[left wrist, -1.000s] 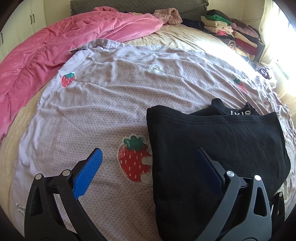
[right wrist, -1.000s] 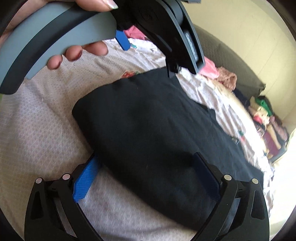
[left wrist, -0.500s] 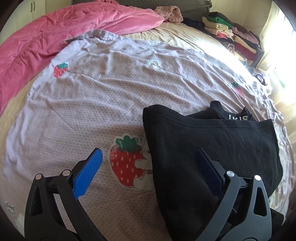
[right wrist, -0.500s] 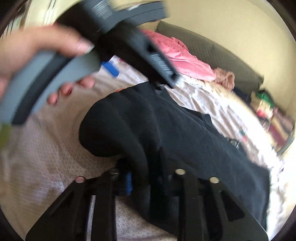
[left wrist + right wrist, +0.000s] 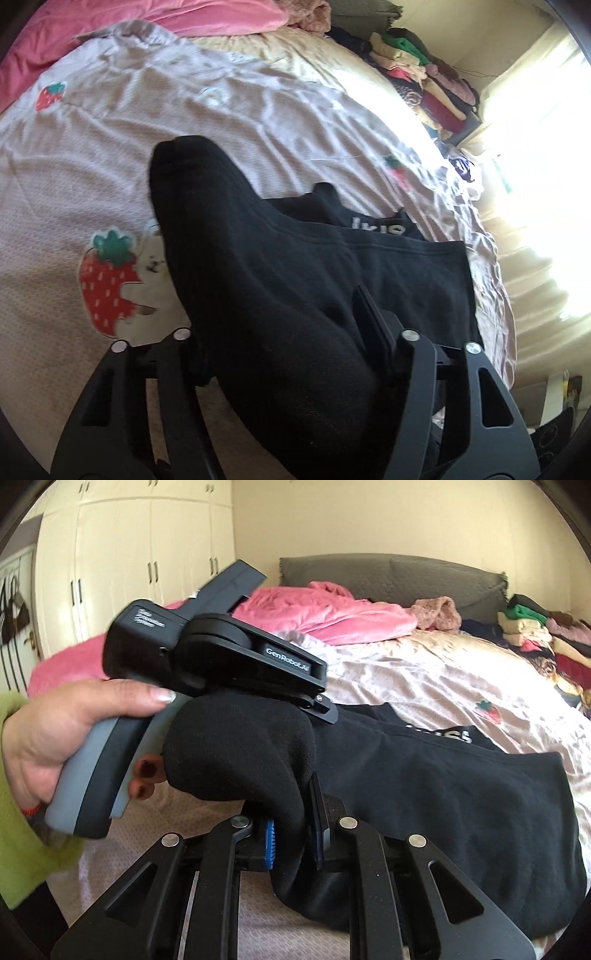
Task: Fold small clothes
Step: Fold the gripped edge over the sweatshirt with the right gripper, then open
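A black folded garment [image 5: 369,280] with white lettering near its collar lies on the strawberry-print sheet [image 5: 110,166]. My left gripper [image 5: 280,325] is shut on the garment's near edge, and the cloth bulges up between its arms. My right gripper [image 5: 291,834] is shut on the same garment [image 5: 443,786], a fold of black cloth pinched between its blue pads [image 5: 269,843]. The left gripper body [image 5: 221,661], held in a hand, sits just above the lifted fold in the right wrist view.
A pink blanket [image 5: 207,18] lies at the head of the bed. A stack of folded clothes [image 5: 428,77] stands at the far right edge, also in the right wrist view [image 5: 535,631]. White wardrobes [image 5: 129,554] and a grey headboard [image 5: 388,576] lie beyond.
Both grippers closed on the black garment's near edge and lifted it. The cloth now bunches up off the sheet. The right wrist view tilted upward.
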Demonstrator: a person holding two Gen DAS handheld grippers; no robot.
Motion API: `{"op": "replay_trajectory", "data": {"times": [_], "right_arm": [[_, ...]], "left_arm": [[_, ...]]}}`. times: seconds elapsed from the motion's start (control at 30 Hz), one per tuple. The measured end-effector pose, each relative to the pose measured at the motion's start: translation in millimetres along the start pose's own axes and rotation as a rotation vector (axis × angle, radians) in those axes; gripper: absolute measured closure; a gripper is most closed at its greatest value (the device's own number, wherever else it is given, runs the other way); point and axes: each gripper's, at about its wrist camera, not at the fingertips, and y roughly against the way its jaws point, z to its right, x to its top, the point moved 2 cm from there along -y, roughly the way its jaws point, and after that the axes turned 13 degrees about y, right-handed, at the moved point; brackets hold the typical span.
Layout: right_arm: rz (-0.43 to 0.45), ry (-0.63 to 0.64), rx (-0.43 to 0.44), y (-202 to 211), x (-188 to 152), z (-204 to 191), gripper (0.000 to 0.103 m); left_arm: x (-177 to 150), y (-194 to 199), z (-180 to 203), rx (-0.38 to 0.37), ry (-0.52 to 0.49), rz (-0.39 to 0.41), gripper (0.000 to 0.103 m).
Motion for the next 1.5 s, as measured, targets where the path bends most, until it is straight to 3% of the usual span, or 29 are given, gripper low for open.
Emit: {"op": "replay_trajectory", "data": {"times": [0.1, 0.47, 0.8, 0.87, 0.93, 0.97, 1.03, 1.17, 1.27, 1.43, 1.5], "right_arm": [[0.034, -0.059, -0.008, 16.3, -5.1, 14.6, 0.090], [0.155, -0.193, -0.073, 83.0, -24.6, 51.1, 0.091], [0.147, -0.288, -0.147, 112.2, -59.1, 92.3, 0.091], [0.131, -0.310, -0.149, 111.8, -64.8, 98.3, 0.091], [0.118, -0.343, -0.156, 111.0, -74.3, 105.7, 0.091], [0.109, -0.360, -0.161, 109.2, -78.8, 109.9, 0.091], [0.082, -0.423, -0.166, 102.9, -91.5, 122.5, 0.091], [0.020, -0.630, -0.105, 91.5, -127.8, 150.0, 0.089], [0.034, -0.760, -0.057, 95.5, -148.0, 164.8, 0.084], [0.026, -0.728, -0.078, 113.5, -147.0, 161.7, 0.073], [0.022, -0.723, -0.090, 121.9, -144.5, 165.7, 0.063]], "left_arm": [[-5.7, 7.4, 25.2, 0.018, -0.058, 0.026, 0.062], [-28.4, 20.1, 110.2, 0.009, -0.168, 0.085, 0.063], [-53.8, -2.4, 159.3, -0.031, -0.180, 0.076, 0.062], [-57.2, -7.5, 161.4, -0.065, -0.167, 0.075, 0.055], [-58.9, -8.6, 159.4, -0.106, -0.153, 0.086, 0.029], [-59.5, -7.4, 158.0, -0.128, -0.144, 0.092, 0.023], [-61.3, -2.9, 154.3, -0.173, -0.138, 0.098, 0.021], [-68.3, -6.2, 149.2, -0.082, -0.182, 0.113, 0.021], [-76.7, -18.7, 136.7, -0.023, -0.196, 0.089, 0.021], [-99.1, -44.9, 126.1, 0.027, -0.246, 0.039, 0.021], [-107.3, -52.4, 125.3, 0.040, -0.271, 0.026, 0.021]]}}
